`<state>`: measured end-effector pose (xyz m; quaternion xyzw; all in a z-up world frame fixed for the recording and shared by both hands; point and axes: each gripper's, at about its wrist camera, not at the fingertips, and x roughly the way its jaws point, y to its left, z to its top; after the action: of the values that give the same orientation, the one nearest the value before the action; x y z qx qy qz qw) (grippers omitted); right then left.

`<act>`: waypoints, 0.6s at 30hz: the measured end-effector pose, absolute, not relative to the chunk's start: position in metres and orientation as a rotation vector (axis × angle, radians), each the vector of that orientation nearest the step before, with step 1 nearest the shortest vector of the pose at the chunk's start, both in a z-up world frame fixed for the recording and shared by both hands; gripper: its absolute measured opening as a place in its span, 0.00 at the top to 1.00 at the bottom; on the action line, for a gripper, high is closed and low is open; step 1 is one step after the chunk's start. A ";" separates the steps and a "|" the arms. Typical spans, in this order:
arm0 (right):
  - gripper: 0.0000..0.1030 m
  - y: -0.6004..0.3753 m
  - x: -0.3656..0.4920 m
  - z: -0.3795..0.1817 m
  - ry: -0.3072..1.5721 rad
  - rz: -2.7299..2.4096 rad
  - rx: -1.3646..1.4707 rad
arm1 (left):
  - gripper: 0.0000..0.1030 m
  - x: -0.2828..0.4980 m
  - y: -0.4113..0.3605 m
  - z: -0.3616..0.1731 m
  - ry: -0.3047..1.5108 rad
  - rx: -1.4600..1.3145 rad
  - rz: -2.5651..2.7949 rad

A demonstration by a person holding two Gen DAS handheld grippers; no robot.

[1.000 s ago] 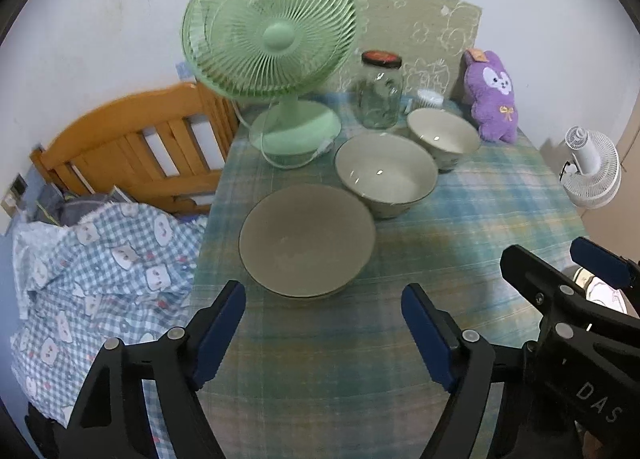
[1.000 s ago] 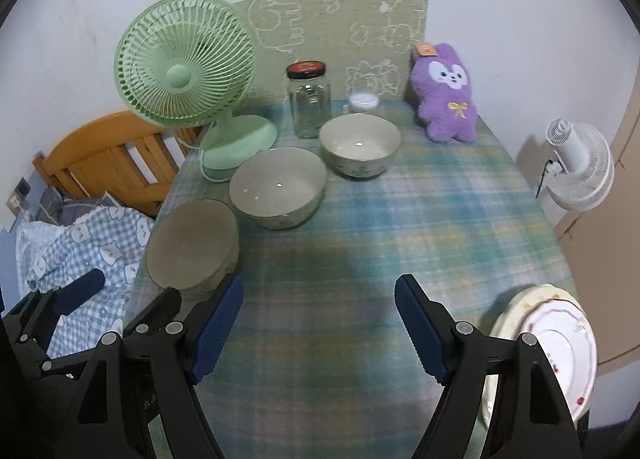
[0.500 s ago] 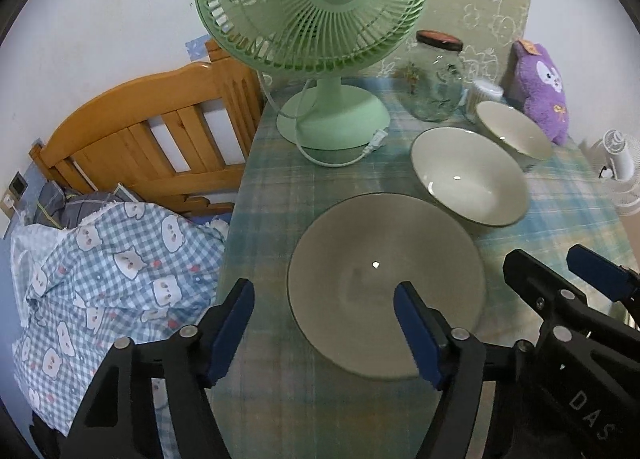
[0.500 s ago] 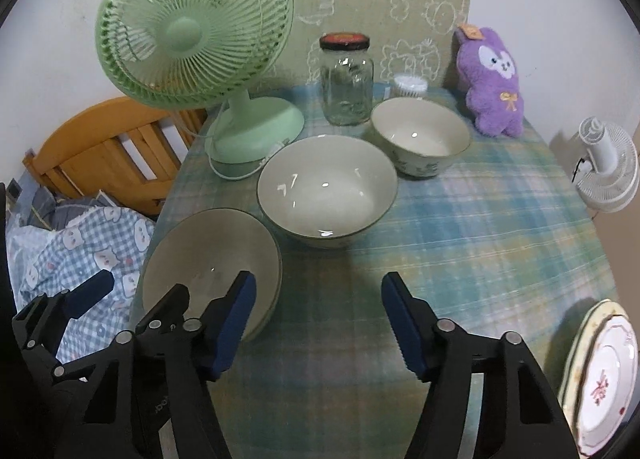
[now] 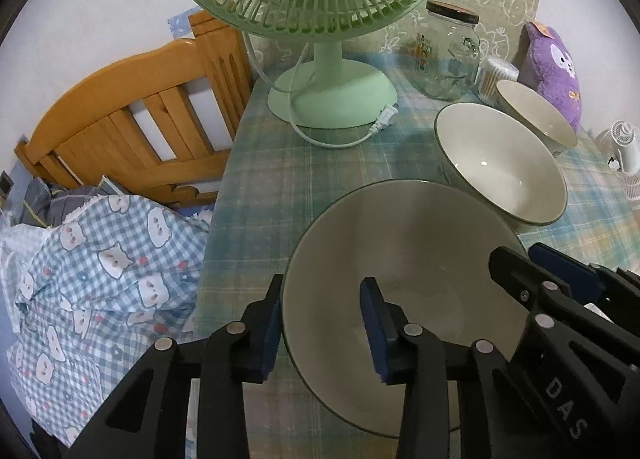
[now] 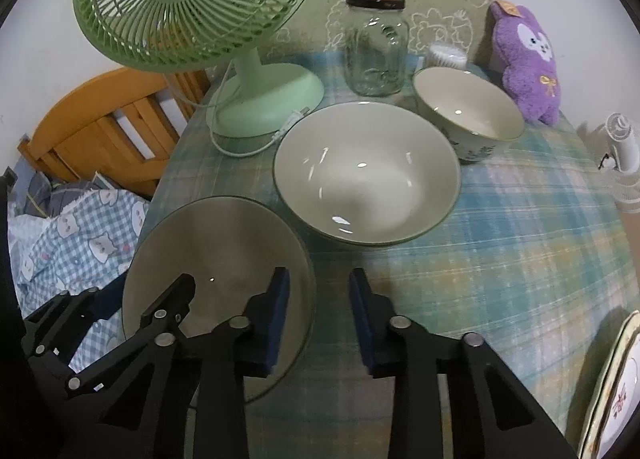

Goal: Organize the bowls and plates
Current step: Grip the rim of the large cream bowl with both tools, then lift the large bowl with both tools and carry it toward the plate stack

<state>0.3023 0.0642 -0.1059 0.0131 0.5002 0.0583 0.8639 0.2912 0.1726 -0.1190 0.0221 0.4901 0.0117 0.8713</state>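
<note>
Your left gripper (image 5: 324, 323) straddles the left rim of the widest bowl (image 5: 404, 259), a shallow, smooth, grey-beige ceramic bowl with a thin dark edge line. One blue-padded finger sits outside the wall and the other inside, and the fingers are closing on the rim; whether the pads already press on it cannot be told.

Your right gripper (image 6: 316, 315) straddles the same bowl's opposite rim. Its fingers are also closing, one pad over the bowl's inside and one outside above the cloth, with a narrow gap showing between pad and rim.

This widest bowl (image 6: 216, 259) sits at the near left corner of the worktop (image 6: 500, 259), which is covered in a soft plaid cloth of pale green, blue and yellow. Just behind the widest bowl, nearly touching it, stands a deeper glossy cream bowl (image 6: 366, 173). Behind that one is a smaller cream bowl (image 6: 468, 115) with a leafy pattern outside.

A mint-green plastic fan (image 6: 196, 3) with a round grille and domed base stands behind the widest bowl, its white cord looping on the cloth. Right of the fan is a clear glass jar (image 6: 376, 47) with a dark lid, then a fuzzy purple plush toy (image 6: 524, 55). Scalloped plates (image 6: 616, 387) with a floral print lie well to the right of the widest bowl. Left of it, off the worktop, is a slatted wooden headboard (image 5: 132, 127) and checked bedding (image 5: 92, 279).
</note>
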 end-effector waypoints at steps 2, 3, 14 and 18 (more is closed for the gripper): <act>0.73 0.065 0.304 -0.106 1.050 0.131 0.034 | 0.64 0.291 0.173 -0.117 1.017 0.047 -0.002; 0.76 0.066 0.304 -0.106 1.049 0.146 0.043 | 0.64 0.291 0.173 -0.116 1.015 0.039 -0.015; 0.77 0.072 0.296 -0.102 1.060 0.120 0.002 | 0.66 0.286 0.173 -0.114 1.041 0.023 -0.018; 0.77 0.065 0.287 -0.099 1.071 0.108 -0.002 | 0.66 0.278 0.168 -0.113 1.055 0.011 -0.028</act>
<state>0.2874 0.0654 -0.0985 -0.0011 0.5101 0.0512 0.8586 0.2784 0.1677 -0.1130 0.0053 0.5034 -0.0136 0.8639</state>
